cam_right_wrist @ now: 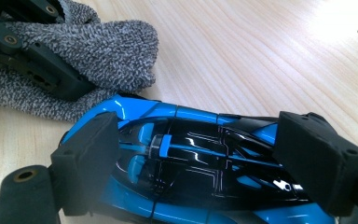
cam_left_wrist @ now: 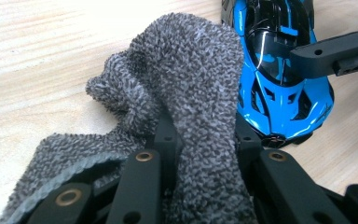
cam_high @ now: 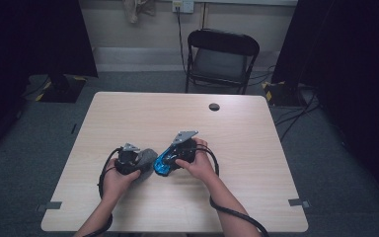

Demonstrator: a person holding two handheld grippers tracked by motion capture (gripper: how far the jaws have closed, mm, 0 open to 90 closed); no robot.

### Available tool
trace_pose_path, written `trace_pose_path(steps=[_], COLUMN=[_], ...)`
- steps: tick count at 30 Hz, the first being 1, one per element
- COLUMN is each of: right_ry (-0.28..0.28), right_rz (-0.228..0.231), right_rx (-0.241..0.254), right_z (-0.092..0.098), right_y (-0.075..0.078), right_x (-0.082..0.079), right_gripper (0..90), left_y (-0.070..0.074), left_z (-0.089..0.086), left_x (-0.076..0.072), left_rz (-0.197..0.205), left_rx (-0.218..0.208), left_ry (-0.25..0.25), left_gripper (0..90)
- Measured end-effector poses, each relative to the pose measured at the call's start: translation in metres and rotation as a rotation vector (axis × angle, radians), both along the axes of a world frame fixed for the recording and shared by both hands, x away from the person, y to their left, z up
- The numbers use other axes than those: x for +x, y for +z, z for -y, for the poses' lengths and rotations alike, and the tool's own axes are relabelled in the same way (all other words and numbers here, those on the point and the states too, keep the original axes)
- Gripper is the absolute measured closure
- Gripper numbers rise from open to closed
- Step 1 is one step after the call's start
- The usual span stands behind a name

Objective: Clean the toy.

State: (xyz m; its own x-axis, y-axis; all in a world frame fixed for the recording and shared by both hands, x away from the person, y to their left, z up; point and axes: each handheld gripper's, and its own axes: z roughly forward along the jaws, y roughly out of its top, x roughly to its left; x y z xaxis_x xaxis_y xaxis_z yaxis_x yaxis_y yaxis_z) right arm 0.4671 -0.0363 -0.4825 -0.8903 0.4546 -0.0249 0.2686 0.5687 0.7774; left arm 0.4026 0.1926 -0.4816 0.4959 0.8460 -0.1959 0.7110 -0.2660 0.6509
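While resting on the table (cam_high: pixel 128 113), blue car (cam_right_wrist: pixel 191 163) pinned lengthwise by right gripper (cam_right_wrist: pixel 214 163) to steady it; grey cloth (cam_left_wrist: pixel 191 84) pinched in clamped left gripper (cam_left_wrist: pixel 200 154), touching car for wiping.

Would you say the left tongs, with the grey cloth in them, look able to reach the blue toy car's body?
Probably yes: the left tongs press the cloth right beside the car, while the right tongs grip it by its ends.
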Motion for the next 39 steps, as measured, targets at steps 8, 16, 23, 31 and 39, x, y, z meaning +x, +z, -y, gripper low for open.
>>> trace_pose_path(steps=[8, 16, 23, 31, 39], right_ry=[-0.001, 0.001, 0.001, 0.000, -0.003], right_rz=[0.000, 0.000, -0.002, -0.004, -0.005], right_rx=[-0.002, -0.001, -0.004, -0.007, -0.007], right_z=[0.000, 0.000, 0.000, 0.000, 0.000], right_y=[0.000, 0.000, 0.000, 0.001, 0.001], right_x=[0.000, 0.000, 0.000, 0.000, 0.000], right_gripper=[14.2, 14.1, 14.1, 14.1, 14.1], left_y=[0.000, 0.001, 0.002, 0.002, 0.002], left_z=[0.002, 0.000, 0.002, 0.006, 0.009], left_x=[-0.002, -0.007, -0.013, -0.019, -0.022], left_rz=[-0.004, -0.022, -0.037, -0.054, -0.059], left_rx=[-0.007, -0.021, -0.029, -0.037, -0.036], left_ry=[-0.002, -0.014, -0.036, -0.062, -0.069], left_gripper=[70.5, 70.4, 70.3, 70.2, 70.2])
